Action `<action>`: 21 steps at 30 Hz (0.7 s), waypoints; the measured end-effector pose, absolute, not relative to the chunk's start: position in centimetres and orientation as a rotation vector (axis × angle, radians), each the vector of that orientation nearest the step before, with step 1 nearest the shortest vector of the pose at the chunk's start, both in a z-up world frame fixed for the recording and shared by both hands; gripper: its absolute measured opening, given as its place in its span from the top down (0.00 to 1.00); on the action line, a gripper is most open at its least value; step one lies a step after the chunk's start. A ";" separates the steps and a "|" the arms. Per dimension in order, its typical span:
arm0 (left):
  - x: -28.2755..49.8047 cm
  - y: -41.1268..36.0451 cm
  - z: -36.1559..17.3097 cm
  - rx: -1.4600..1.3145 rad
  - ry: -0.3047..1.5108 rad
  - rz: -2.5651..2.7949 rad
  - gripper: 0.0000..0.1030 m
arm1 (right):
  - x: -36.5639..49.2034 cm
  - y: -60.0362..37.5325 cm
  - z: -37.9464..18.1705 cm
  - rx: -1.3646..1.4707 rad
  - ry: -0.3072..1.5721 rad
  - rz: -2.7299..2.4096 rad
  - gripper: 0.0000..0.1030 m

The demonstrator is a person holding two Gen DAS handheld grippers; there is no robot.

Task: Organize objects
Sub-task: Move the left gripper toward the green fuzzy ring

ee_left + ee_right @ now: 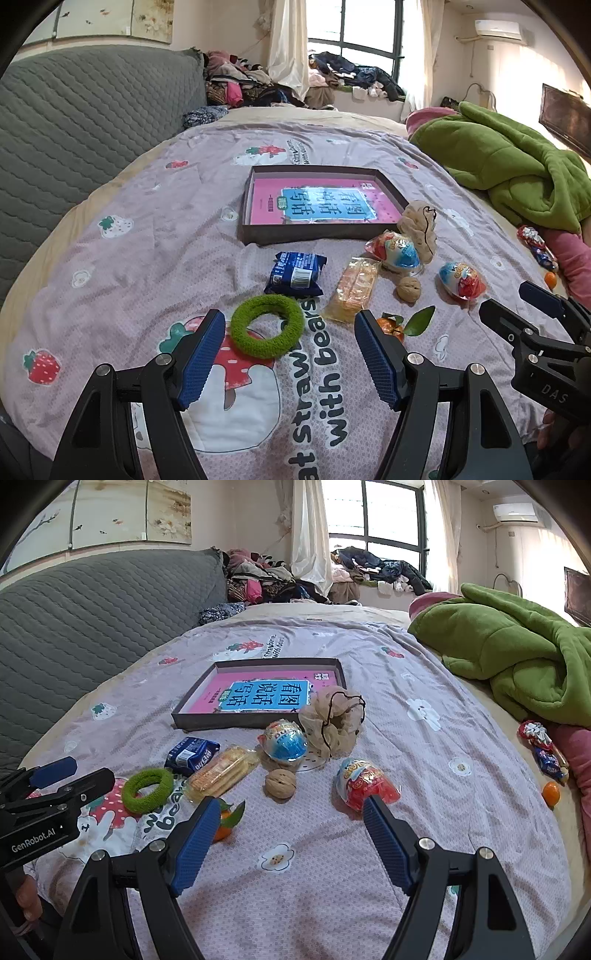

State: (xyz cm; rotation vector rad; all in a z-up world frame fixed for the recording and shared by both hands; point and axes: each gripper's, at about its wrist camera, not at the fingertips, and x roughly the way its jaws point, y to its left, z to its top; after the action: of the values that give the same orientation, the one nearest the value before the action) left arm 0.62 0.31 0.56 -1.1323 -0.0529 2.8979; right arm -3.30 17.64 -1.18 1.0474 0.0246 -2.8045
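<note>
We hold both grippers above the bedspread (155, 236), jaws spread wide and empty. Our left gripper (290, 354) hovers just behind the green hair ring (267, 325); our right gripper (290, 840) sits near the red egg toy (365, 784). Snacks, a walnut (280, 782) and a small orange (226, 821) lie in front of the box (255, 236), which holds a pink book (321, 203).

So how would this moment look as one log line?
left gripper: open, empty | right gripper: open, empty | green hair tie: on bed | tray: holds book
</note>
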 end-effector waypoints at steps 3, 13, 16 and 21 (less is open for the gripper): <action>0.7 0.2 0.8 -1.122 -0.056 2.895 0.28 | -3.2 17.4 -0.8 1.037 0.022 -2.801 0.23; 0.7 -1.0 0.4 -1.127 -0.099 2.870 0.28 | -3.1 15.3 -0.7 1.023 0.040 -2.778 0.23; 0.5 -1.6 0.1 -1.136 -0.115 2.863 0.28 | -3.2 14.6 -1.0 1.031 0.044 -2.766 0.23; 0.1 -2.8 -0.4 -1.153 -0.133 2.870 0.28 | -3.2 13.6 -1.2 1.026 0.062 -2.759 0.23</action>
State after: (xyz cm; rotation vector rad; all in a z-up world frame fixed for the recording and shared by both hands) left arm 0.15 -2.82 -0.38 -1.1535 -0.1328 2.8701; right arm -3.17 13.59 -1.15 1.0263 0.0619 -2.7595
